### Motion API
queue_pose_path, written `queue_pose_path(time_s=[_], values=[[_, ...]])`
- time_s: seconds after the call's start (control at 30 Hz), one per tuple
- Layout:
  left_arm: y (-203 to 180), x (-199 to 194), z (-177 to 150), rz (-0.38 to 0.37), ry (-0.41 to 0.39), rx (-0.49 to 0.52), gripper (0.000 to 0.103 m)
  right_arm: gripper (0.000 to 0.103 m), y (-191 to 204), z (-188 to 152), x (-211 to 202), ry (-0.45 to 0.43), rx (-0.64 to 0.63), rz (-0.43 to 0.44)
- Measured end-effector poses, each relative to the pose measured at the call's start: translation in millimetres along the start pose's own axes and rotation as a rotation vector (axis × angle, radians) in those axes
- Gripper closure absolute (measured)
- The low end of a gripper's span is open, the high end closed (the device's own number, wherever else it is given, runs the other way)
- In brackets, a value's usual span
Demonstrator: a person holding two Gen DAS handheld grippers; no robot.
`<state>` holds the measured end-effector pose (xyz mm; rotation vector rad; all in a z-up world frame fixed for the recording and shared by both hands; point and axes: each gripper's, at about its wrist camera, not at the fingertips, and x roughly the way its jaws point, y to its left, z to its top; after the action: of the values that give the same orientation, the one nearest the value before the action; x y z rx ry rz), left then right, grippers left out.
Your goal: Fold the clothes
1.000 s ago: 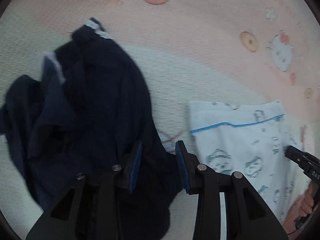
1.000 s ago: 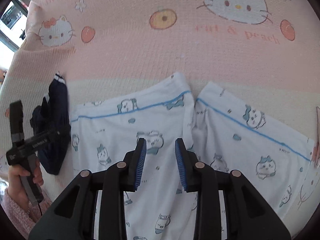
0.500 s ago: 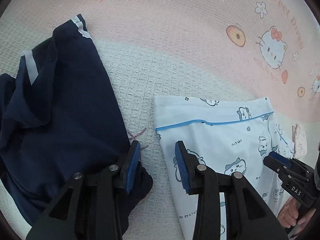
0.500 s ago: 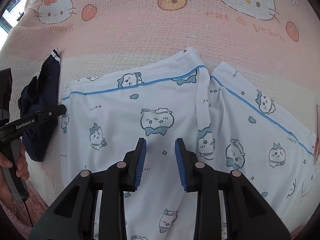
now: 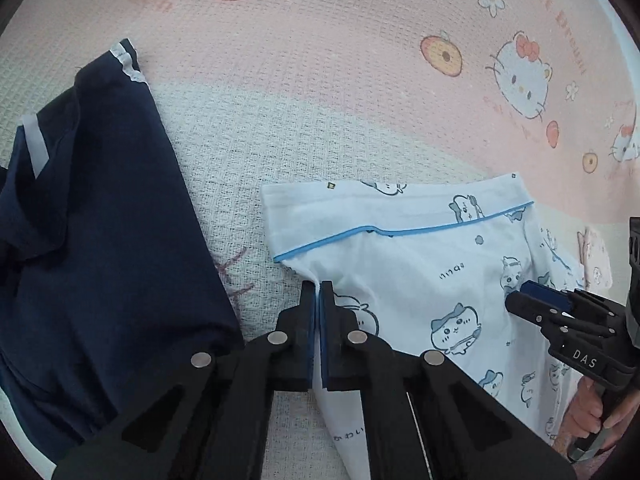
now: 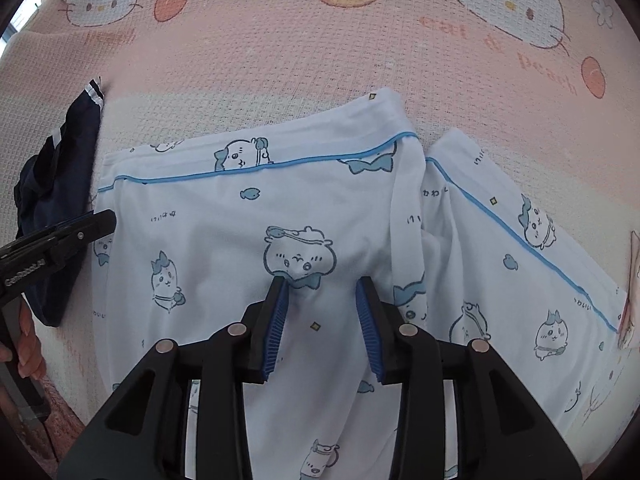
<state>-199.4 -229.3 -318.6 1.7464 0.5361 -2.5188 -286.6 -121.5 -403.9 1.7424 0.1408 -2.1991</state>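
**Left wrist view: edge of the pyjama bottoms pinched, right claw not on yet**

Left wrist camera shows the white cotton pyjama trousers with blue piping and little cartoon animals (image 5: 420, 264) spread flat on the pink waffle-weave cat-print bedspread (image 5: 340, 80). I'll use the blue-piped hem as my landmark. A rumpled navy garment with white trim (image 5: 100, 220) lies well off to the hem's left, not touching the trousers.

The fabric looks thin, light and floppy, so it should lift easily but will sag and crease wherever it isn't held. I'd take it at the edges and corners near that hem, one claw on each side, so the panel stays taut while it goes over.

The left gripper (image 5: 319, 300) is clenched, with the trousers' left edge just below the piped hem caught between its blue pads. Hard to say how deep the bite goes, since the fingers hide it.

The right gripper (image 6: 322, 312) sits over the middle of the leg panel below the hem, jaws roughly half apart and opening. Cloth lies under the gap, and the pads seem to rest on it without pinching.
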Motion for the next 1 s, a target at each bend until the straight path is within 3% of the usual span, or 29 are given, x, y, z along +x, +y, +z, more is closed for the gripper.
queue_pose_path(time_s=[0.07,0.13,0.2,0.3,0.4,0.43,0.5,0.6,0.67,0.7,0.77,0.83,0.97,1.0], values=[[-1.0,-8.7,-2.5,0.055,-0.011,0.056,0.102,0.067,1.0,-0.9,-5.8,-0.008,0.007,0.017],[-10.1,-15.6,-5.9,0.183,-0.032,0.181,0.102,0.067,8.2,0.2,-6.2,-0.018,-0.036,-0.023],[-11.5,-10.5,-6.4,0.220,-0.013,0.217,0.101,0.069,10.2,-0.2,1.1,-0.028,-0.085,-0.093],[-13.7,-4.2,-7.0,0.272,0.011,0.265,0.096,0.068,3.2,3.2,5.6,-0.024,-0.069,-0.088],[-18.7,-30.8,-7.0,0.237,-0.036,0.212,0.096,0.068,-2.8,3.0,-10.1,-0.040,-0.031,-0.058],[-23.9,-38.3,-12.8,0.183,-0.041,0.210,0.095,0.068,-4.3,-0.9,-17.6,-0.040,-0.019,-0.033],[-17.6,-48.2,-19.0,0.069,0.009,0.192,0.095,0.068,-6.8,-13.7,-32.0,-0.017,0.017,0.033],[-50.8,-35.3,-61.9,0.024,0.084,0.175,0.095,0.067,4.4,-53.5,-43.4,0.027,0.047,0.126],[-60.2,-21.8,-101.1,0.051,0.174,0.209,0.095,0.067,25.1,-80.9,-38.8,0.051,0.005,0.144],[-61.7,-25.4,-107.8,0.063,0.142,0.262,0.095,0.067,34.6,-93.4,-33.4,0.068,-0.028,0.129],[-54.0,-31.4,-111.9,0.126,0.213,0.304,0.095,0.068,43.8,-115.3,-21.0,0.106,-0.091,0.052],[-37.4,-41.3,-114.4,0.206,0.247,0.308,0.092,0.069,37.1,-124.4,-26.2,0.094,-0.084,0.047],[-41.1,-61.4,-119.7,0.081,0.194,0.295,0.088,0.067,15.5,-130.7,-43.2,0.068,-0.002,0.075],[-43.2,-65.8,-121.4,0.050,0.180,0.297,0.077,0.067,14.4,-132.8,-44.3,0.065,0.005,0.074]])
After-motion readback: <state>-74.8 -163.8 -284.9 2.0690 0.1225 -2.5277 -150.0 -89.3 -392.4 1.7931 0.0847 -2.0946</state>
